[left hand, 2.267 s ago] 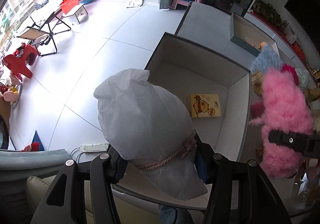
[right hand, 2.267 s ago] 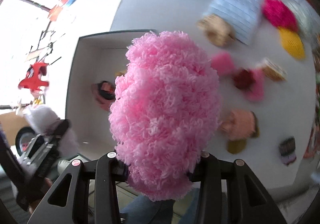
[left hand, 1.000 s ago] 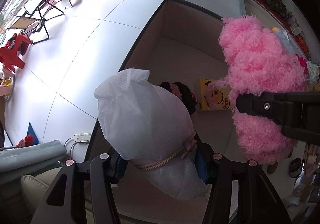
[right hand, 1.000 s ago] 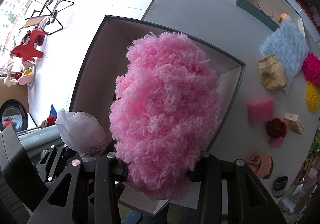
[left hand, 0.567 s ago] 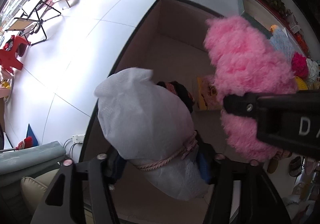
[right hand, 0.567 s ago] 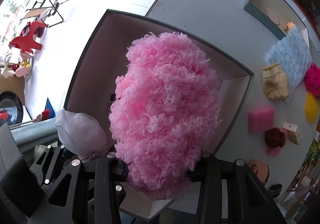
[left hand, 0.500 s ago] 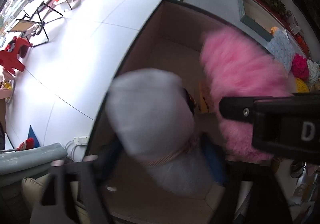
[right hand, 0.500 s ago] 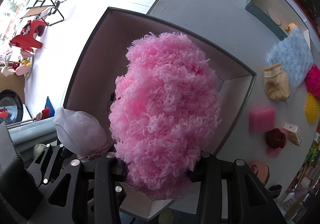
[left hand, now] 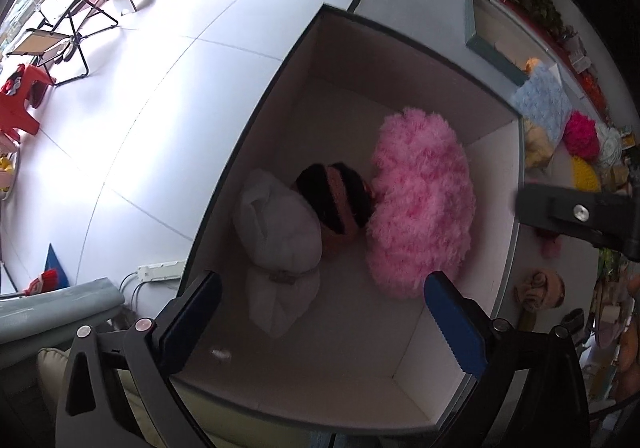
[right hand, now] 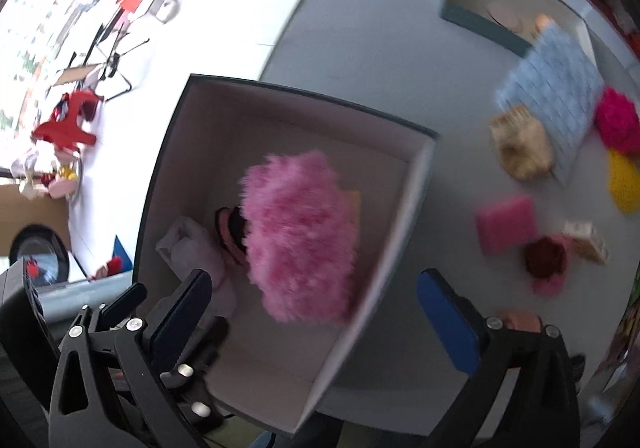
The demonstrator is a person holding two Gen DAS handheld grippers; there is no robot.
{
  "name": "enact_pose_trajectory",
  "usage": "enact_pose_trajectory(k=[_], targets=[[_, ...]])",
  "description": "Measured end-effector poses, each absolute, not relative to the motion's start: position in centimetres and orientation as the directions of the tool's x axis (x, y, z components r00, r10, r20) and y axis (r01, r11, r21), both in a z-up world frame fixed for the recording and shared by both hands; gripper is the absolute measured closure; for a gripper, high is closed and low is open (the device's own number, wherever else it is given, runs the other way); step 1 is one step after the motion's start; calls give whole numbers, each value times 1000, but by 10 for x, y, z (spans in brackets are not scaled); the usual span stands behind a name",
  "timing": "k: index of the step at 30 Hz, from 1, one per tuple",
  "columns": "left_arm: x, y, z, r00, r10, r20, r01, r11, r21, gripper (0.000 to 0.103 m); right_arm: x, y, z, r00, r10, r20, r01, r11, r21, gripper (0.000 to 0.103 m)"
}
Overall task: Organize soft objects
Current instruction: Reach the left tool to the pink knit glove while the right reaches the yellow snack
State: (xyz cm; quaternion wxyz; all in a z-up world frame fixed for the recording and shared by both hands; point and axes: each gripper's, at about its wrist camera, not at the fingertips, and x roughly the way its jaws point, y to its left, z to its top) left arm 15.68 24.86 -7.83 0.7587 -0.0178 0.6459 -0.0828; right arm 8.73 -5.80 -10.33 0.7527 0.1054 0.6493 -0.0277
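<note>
An open box with a dark rim [left hand: 400, 34] and white inside stands at the table's edge. In it lie a white bag tied with cord [left hand: 280, 232], a black-and-pink striped soft thing [left hand: 336, 204] and a fluffy pink cushion [left hand: 420, 204]. My left gripper [left hand: 324, 324] hangs over the box, its jaws opening with nothing between them. My right gripper [right hand: 314, 320] is above the pink cushion [right hand: 300, 240] and the box's right wall [right hand: 416, 184]. Its jaws are opening too and hold nothing. The white bag [right hand: 192, 244] lies beside the cushion.
Right of the box, the grey table holds a pink sponge [right hand: 506, 224], a blue knit cloth [right hand: 556, 88], a tan knit piece [right hand: 520, 144], a magenta pompom [right hand: 618, 120], a dark red thing [right hand: 546, 256] and a teal tray [right hand: 480, 20]. Floor drops off left of the box.
Both grippers have opened wide. The white bag left the left gripper and the pink cushion left the right one; both now lie in the box. The right gripper shifted sideways.
</note>
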Motion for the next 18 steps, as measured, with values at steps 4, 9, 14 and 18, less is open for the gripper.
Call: enact_pose_trajectory(k=[4, 9, 14, 18], targets=[[151, 243, -77, 138, -97, -986, 126, 989, -80, 1, 59, -90, -113, 133, 105, -986, 283, 949, 139, 0], [145, 249, -73, 112, -160, -981, 85, 985, -151, 1, 10, -132, -132, 88, 121, -989, 402, 904, 146, 0], [139, 257, -68, 102, -198, -975, 31, 980, -196, 1, -43, -167, -153, 66, 150, -986, 532, 831, 162, 0], [136, 256, -69, 82, -165, -983, 18, 986, -164, 1, -82, -192, -173, 46, 204, -978, 645, 741, 185, 0]])
